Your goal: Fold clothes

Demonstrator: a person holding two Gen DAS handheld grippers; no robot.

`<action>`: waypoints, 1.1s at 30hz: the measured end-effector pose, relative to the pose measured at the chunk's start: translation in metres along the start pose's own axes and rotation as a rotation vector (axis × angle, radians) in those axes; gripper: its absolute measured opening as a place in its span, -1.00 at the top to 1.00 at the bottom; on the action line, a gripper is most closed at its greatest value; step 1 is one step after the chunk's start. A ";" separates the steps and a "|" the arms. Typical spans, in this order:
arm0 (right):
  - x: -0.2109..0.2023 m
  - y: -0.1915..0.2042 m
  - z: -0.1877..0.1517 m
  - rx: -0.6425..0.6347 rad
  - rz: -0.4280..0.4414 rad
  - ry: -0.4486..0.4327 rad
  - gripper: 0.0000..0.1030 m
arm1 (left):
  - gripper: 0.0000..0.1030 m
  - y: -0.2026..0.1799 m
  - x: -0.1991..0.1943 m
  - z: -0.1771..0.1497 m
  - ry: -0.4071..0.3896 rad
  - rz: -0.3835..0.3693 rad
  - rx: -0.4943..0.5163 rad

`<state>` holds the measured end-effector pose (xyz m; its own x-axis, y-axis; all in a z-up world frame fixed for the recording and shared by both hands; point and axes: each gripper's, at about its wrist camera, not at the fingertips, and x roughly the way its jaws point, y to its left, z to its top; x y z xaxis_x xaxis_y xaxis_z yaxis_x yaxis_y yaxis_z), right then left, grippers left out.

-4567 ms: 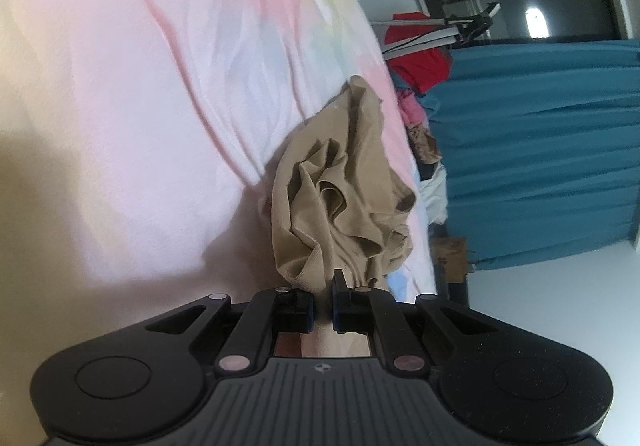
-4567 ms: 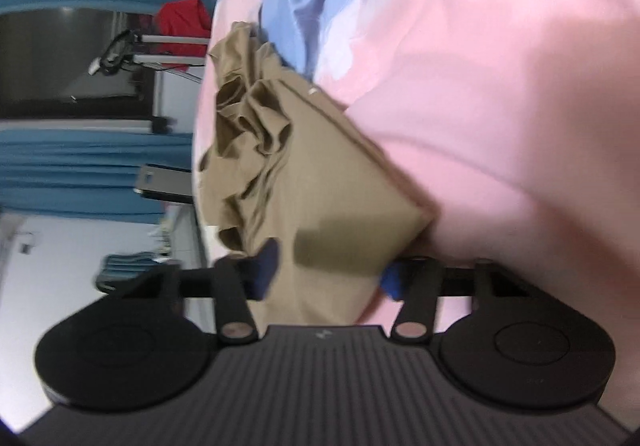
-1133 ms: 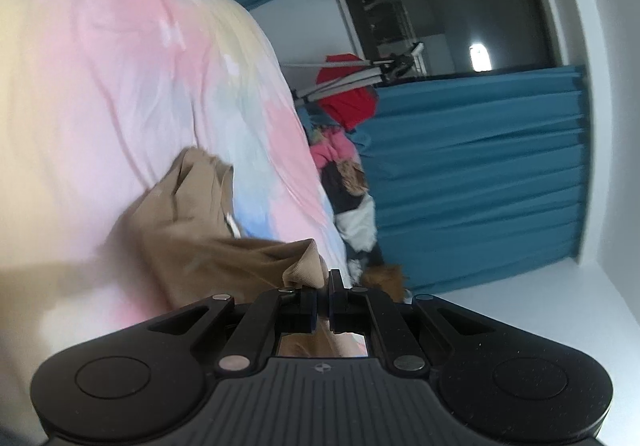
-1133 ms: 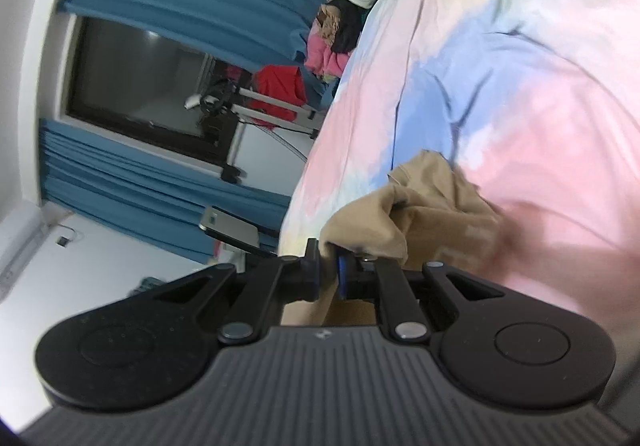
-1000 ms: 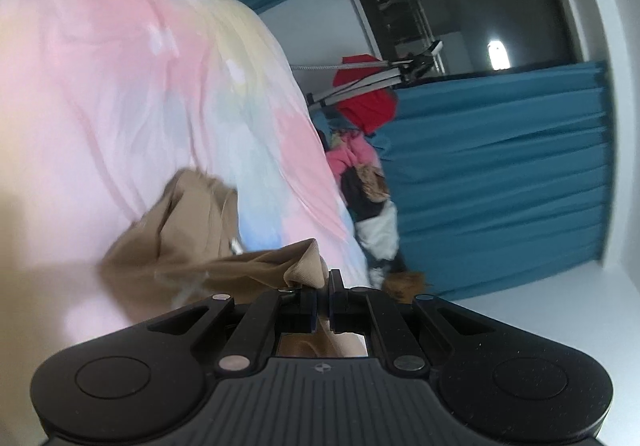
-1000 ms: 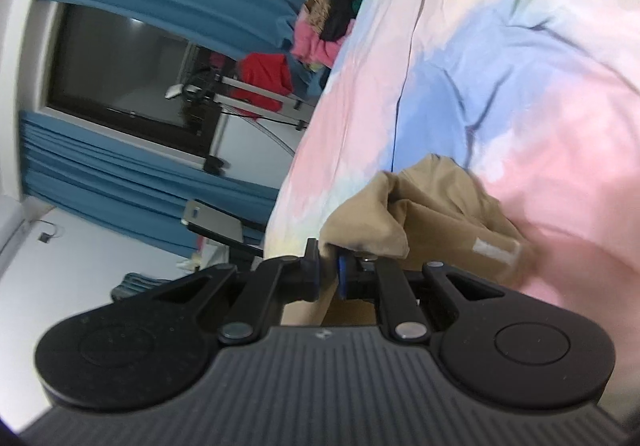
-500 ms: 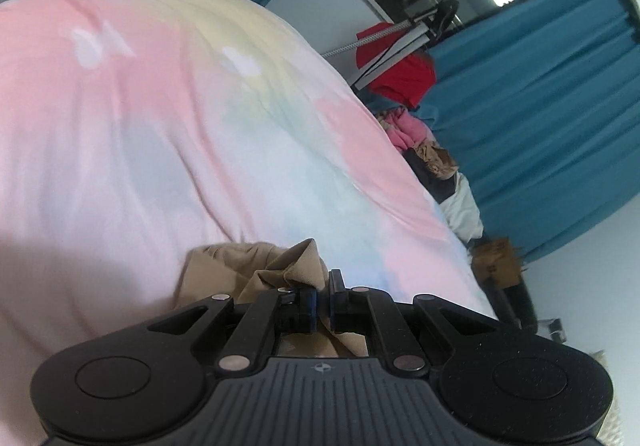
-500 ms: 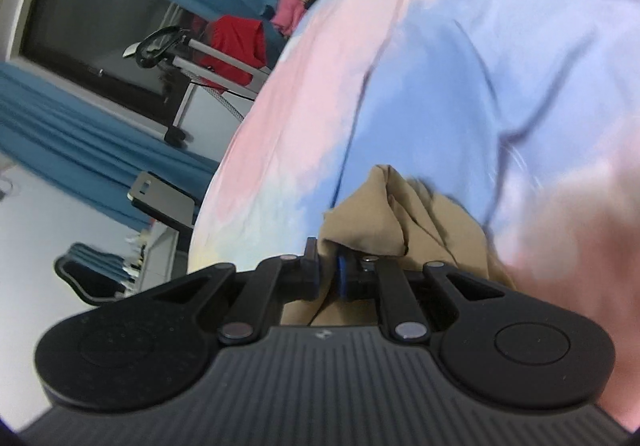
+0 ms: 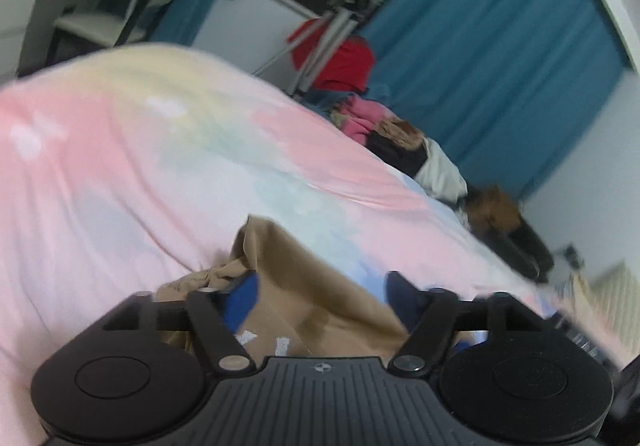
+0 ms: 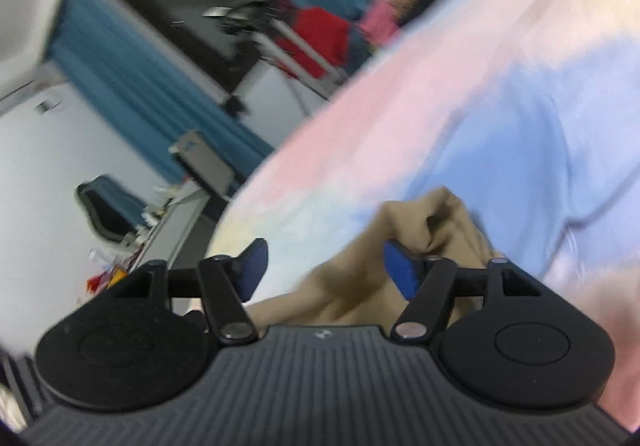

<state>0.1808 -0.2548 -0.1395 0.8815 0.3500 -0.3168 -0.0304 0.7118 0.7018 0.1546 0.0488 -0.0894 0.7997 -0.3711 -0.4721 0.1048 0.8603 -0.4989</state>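
A tan garment (image 9: 304, 286) lies crumpled on the pastel pink, blue and yellow bedspread (image 9: 120, 166). In the left wrist view my left gripper (image 9: 322, 296) has its jaws opening wide over the cloth, which lies loose between the blue pads without being pinched. In the right wrist view the same tan garment (image 10: 360, 266) bunches up between the fingers of my right gripper (image 10: 324, 266), whose jaws are also opening; the right pad (image 10: 400, 270) rests near a raised fold, the left pad stands free. Both views are blurred.
A pile of mixed clothes (image 9: 400, 142) sits at the bed's far edge, with a red garment on a metal rack (image 9: 340, 58) behind it. Teal curtains (image 9: 480, 46) cover the far wall. A desk with small clutter and a chair (image 10: 104, 214) stands left of the bed.
Both grippers were shut on the tan garment's edge and have let go, their jaws spreading wide. Both sank toward the bed and rolled, and the cloth now lies on the bedspread.
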 end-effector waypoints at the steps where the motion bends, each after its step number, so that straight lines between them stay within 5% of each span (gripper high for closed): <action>1: -0.003 0.006 0.001 -0.040 0.007 0.003 -0.32 | -0.61 -0.004 -0.005 -0.001 -0.010 0.014 0.040; 6: 0.012 0.018 -0.008 -0.262 -0.126 0.098 -0.31 | -0.71 -0.018 0.002 -0.017 0.065 0.127 0.237; 9: 0.033 0.005 -0.018 -0.283 -0.177 0.169 -0.31 | -0.65 -0.017 0.022 -0.031 0.139 0.156 0.318; 14: 0.042 0.004 -0.022 -0.315 -0.179 0.159 -0.28 | -0.64 -0.012 0.026 -0.037 0.144 0.162 0.325; 23: -0.020 0.031 -0.036 -0.399 -0.222 0.122 -0.28 | -0.63 -0.049 -0.037 -0.041 0.078 0.094 0.417; 33: -0.030 0.027 -0.062 -0.450 -0.298 0.166 -0.28 | -0.74 -0.035 -0.039 -0.072 0.241 0.171 0.413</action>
<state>0.1242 -0.2079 -0.1506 0.7978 0.1599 -0.5814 -0.0219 0.9713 0.2370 0.0775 0.0081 -0.1062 0.6719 -0.2412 -0.7002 0.2486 0.9641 -0.0936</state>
